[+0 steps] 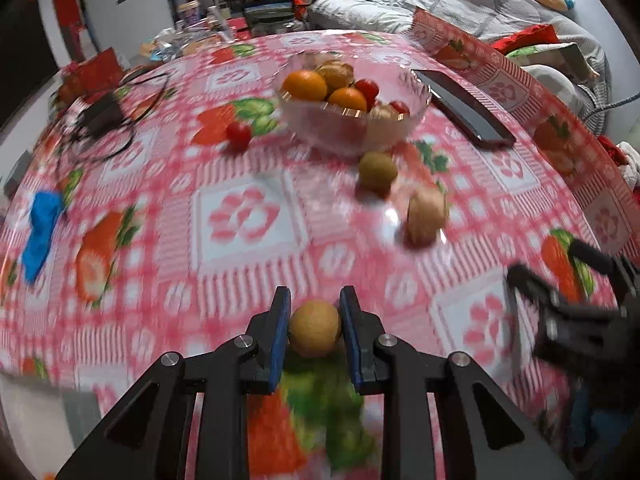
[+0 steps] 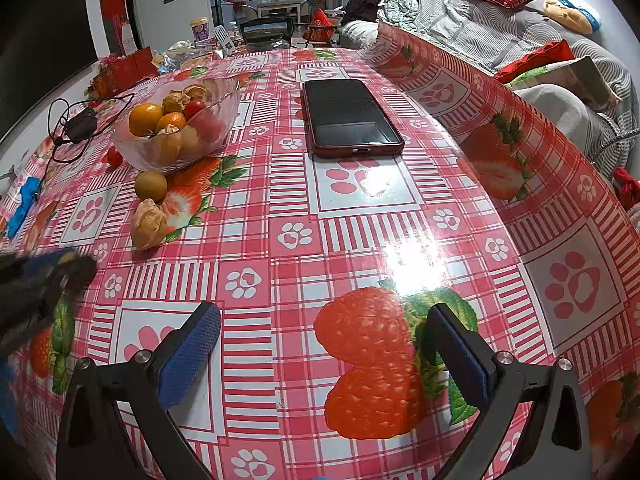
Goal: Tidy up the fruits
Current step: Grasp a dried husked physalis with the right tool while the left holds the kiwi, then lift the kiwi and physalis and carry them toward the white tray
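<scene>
- At nine o'clock on the pink strawberry-print tablecloth (image 2: pixel 360 216), seen from the right wrist: blue cloth (image 2: pixel 22 204) near the edge, black charger with cable (image 2: pixel 80 124) farther back.
- Left gripper (image 1: pixel 315 322) pinching a small tan round fruit (image 1: pixel 315 328) between its blue pads, pressed to both sides of it, low over the cloth.
- Toward eleven o'clock from that claw: a loose cherry tomato (image 1: pixel 239 135) beside the glass bowl (image 1: pixel 384 128).
- In the bowl at twelve o'clock: oranges (image 1: pixel 305 85), cherry tomatoes and papery husked fruit.
- Just in front of the bowl, at one o'clock: a greenish round fruit (image 1: pixel 377 171), then a husked fruit (image 1: pixel 426 216) close beside it, both on the cloth.
- Farther right, at two o'clock: dark phone in a red case (image 2: pixel 350 118), lying flat.
- Right gripper (image 2: pixel 320 356) spread wide and empty above a printed strawberry.
</scene>
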A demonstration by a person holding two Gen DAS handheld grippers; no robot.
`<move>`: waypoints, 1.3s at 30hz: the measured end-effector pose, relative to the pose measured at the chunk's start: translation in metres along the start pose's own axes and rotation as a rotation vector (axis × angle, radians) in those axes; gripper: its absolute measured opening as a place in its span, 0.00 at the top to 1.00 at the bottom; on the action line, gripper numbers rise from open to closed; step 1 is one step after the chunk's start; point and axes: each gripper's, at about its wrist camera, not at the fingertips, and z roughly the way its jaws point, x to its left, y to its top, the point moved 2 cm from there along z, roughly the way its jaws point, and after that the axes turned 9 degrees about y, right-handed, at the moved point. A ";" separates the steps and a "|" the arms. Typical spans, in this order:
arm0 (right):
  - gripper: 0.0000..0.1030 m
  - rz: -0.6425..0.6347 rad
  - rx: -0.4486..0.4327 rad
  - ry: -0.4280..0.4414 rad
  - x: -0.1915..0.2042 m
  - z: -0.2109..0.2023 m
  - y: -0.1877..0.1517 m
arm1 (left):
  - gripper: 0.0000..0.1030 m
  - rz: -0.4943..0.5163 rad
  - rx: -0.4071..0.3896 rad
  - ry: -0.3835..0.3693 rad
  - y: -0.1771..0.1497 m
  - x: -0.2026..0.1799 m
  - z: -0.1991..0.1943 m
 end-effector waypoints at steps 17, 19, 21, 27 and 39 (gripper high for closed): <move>0.00 0.030 0.057 0.199 0.041 0.007 0.032 | 0.73 -0.116 -0.020 0.088 -0.074 0.034 -0.037; 0.00 -0.009 0.056 0.201 0.058 0.015 0.040 | 0.73 -0.134 -0.011 0.077 -0.074 0.037 -0.036; 0.01 -0.045 0.057 0.189 0.071 0.022 0.044 | 0.73 -0.148 -0.010 0.068 -0.074 0.039 -0.036; 0.43 -0.106 0.083 0.149 0.094 0.040 0.050 | 0.73 -0.149 -0.017 0.078 -0.075 0.038 -0.036; 0.71 -0.069 0.092 0.233 0.071 -0.003 0.003 | 0.73 -0.149 -0.009 0.066 -0.086 0.033 -0.043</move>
